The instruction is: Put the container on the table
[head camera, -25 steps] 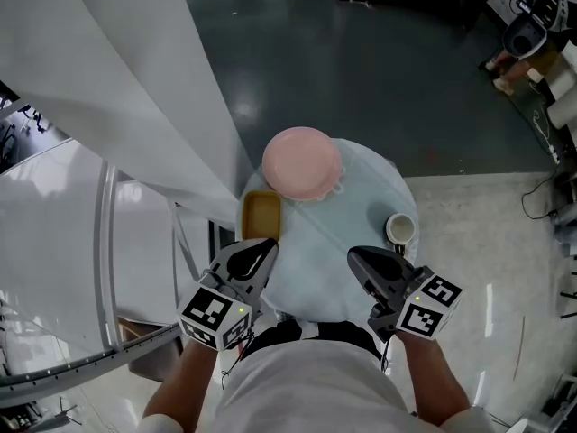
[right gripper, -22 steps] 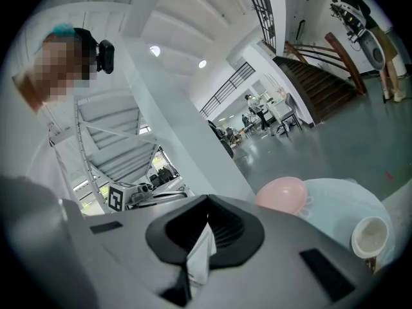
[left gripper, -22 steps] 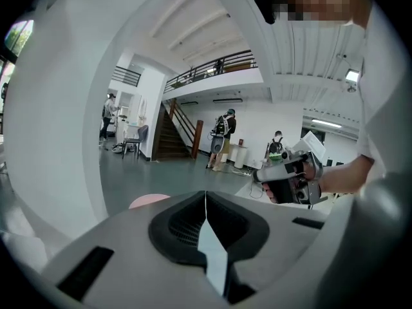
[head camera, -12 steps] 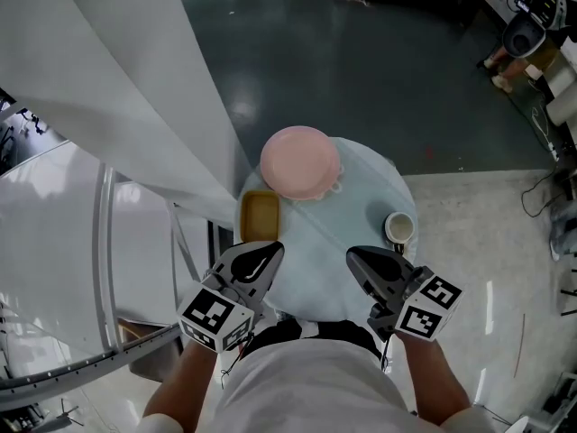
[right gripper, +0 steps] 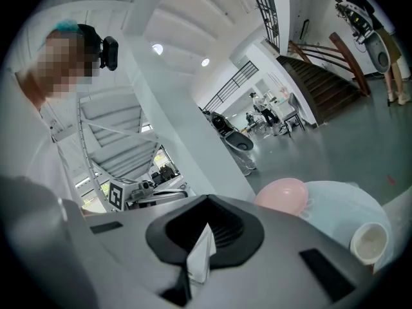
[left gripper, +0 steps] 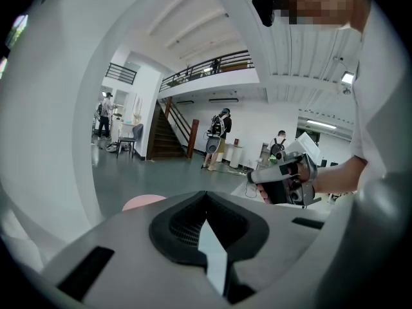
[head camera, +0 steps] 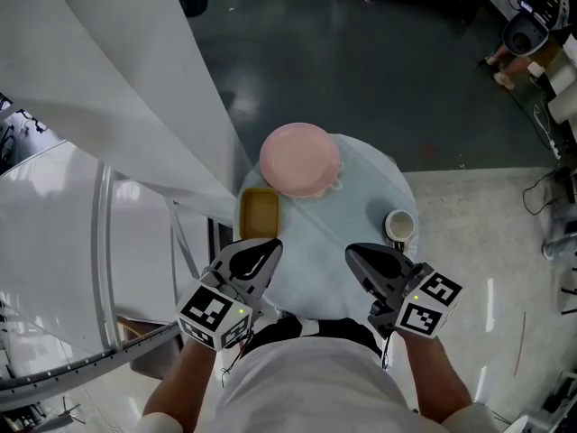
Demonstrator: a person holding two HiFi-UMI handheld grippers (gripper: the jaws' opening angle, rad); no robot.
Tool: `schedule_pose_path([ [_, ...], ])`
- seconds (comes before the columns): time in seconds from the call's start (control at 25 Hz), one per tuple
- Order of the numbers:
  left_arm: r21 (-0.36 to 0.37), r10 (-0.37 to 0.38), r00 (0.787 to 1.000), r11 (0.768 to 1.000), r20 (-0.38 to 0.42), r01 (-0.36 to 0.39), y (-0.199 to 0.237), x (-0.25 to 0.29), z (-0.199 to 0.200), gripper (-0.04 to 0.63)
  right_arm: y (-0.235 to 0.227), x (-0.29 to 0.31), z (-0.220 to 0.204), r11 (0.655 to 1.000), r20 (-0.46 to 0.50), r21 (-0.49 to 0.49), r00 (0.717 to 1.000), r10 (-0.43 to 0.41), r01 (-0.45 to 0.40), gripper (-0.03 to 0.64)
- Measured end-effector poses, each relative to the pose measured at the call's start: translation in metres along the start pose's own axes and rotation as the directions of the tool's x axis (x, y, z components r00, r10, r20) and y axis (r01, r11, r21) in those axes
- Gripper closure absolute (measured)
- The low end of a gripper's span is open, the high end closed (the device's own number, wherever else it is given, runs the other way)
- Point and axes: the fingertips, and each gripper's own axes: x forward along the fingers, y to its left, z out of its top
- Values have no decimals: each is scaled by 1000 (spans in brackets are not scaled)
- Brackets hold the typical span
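A pink round lidded container point(head camera: 300, 160) sits at the far side of the small round table point(head camera: 361, 197), which has a pale blue cloth. A shallow yellow rectangular container point(head camera: 259, 213) lies at the table's left edge. My left gripper point(head camera: 255, 262) hovers just below the yellow container, over the table's near left edge, with its jaws shut and nothing in them. My right gripper point(head camera: 365, 264) is level with it at the near right, also shut and empty. The right gripper view shows the pink container point(right gripper: 282, 196) ahead of the shut jaws; its pink top point(left gripper: 143, 202) shows in the left gripper view.
A white cup point(head camera: 400, 228) stands near the table's right edge, just beyond my right gripper, and the cup point(right gripper: 369, 242) shows again in the right gripper view. White sloping panels point(head camera: 117, 88) and railings close in on the left. Dark floor lies beyond the table.
Both grippers have stayed almost where they were. A dark shape has come into view on the floor at the top of the head view.
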Motion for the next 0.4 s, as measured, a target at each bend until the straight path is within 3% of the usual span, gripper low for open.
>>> schedule_pose_path([
  [0.4,-2,4,1000,1000,-5,-4,0,5,3,574,-3,-3,3,1000,-2,3,1000,1,-1,595],
])
